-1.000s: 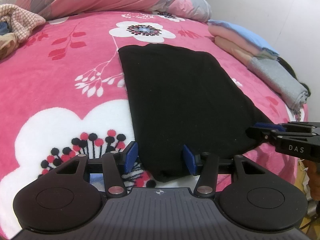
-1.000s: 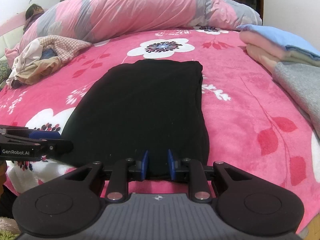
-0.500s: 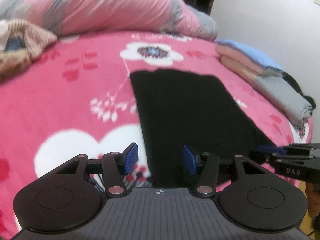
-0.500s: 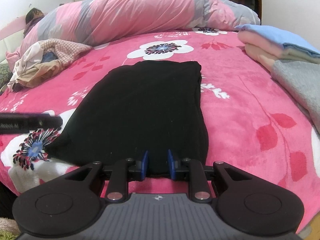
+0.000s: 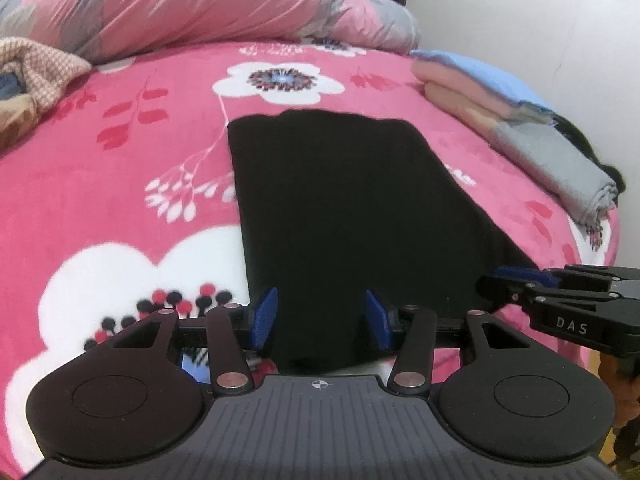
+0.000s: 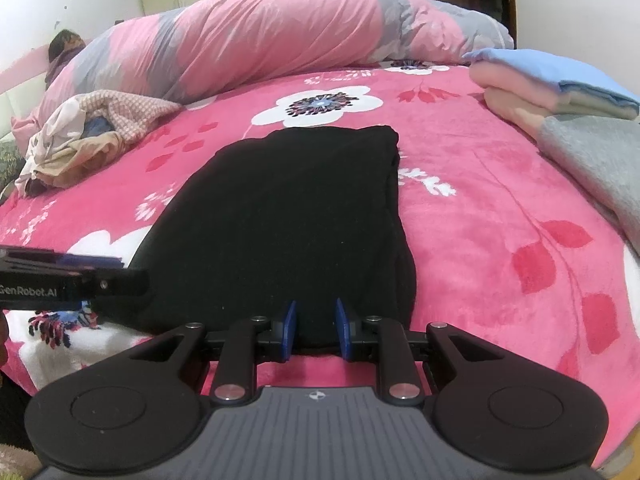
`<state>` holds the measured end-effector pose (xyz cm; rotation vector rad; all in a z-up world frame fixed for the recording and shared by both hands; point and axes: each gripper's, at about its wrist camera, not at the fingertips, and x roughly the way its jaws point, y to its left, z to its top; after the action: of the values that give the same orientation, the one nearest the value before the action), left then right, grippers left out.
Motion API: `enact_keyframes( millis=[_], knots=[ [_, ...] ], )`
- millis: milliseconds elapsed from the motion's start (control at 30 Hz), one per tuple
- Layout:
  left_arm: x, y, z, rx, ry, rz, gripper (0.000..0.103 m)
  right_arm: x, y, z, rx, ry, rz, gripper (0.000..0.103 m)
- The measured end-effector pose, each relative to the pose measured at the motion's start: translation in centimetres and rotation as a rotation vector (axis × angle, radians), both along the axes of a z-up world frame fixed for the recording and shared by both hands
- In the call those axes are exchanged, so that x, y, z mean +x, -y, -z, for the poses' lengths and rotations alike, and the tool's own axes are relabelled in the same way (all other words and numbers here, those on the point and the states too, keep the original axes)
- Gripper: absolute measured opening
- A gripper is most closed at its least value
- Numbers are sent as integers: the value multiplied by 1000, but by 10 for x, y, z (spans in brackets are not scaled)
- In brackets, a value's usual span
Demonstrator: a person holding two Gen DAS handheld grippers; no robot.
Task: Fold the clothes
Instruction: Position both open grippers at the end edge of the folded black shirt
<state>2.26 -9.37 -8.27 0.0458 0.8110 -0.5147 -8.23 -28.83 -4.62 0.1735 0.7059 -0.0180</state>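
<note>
**Black garment at the bed's near edge**

On the pink flowered fleece bedspread (image 5: 120,184), the long black knit garment (image 5: 344,208) lies flat. Left tongs (image 5: 322,320) gape over its near hem; right tongs (image 6: 316,330), narrowly parted, straddle it ungripped. A one-layer pinch could skew any fold.

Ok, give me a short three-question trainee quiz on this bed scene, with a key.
1. True or false: the black garment lies spread flat on the pink floral blanket.
2. Which gripper has the wider gap between its fingers? A) left gripper B) right gripper
3. Fill in: the folded clothes stack sits on the ____ side of the garment in the right wrist view.

Key
1. True.
2. A. The left jaws stand well apart over the garment's near edge; the right jaws are narrower, with a gap between them.
3. Right, opposite the unfolded clothes pile on the left.
</note>
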Motion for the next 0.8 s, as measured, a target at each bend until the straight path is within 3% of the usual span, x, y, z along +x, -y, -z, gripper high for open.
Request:
enact_keyframes(
  millis=[233,500,800],
  knots=[
    [0,8,4,28,-35,2,47,-9,0,-10,-8,21,-7,22],
    [0,15,3,70,-48,-11,47,-6,-3,-33,-4,122,-44,22],
    [-3,24,2,120,-48,-24,48,5,-7,-19,-6,102,-76,22]
  ],
)
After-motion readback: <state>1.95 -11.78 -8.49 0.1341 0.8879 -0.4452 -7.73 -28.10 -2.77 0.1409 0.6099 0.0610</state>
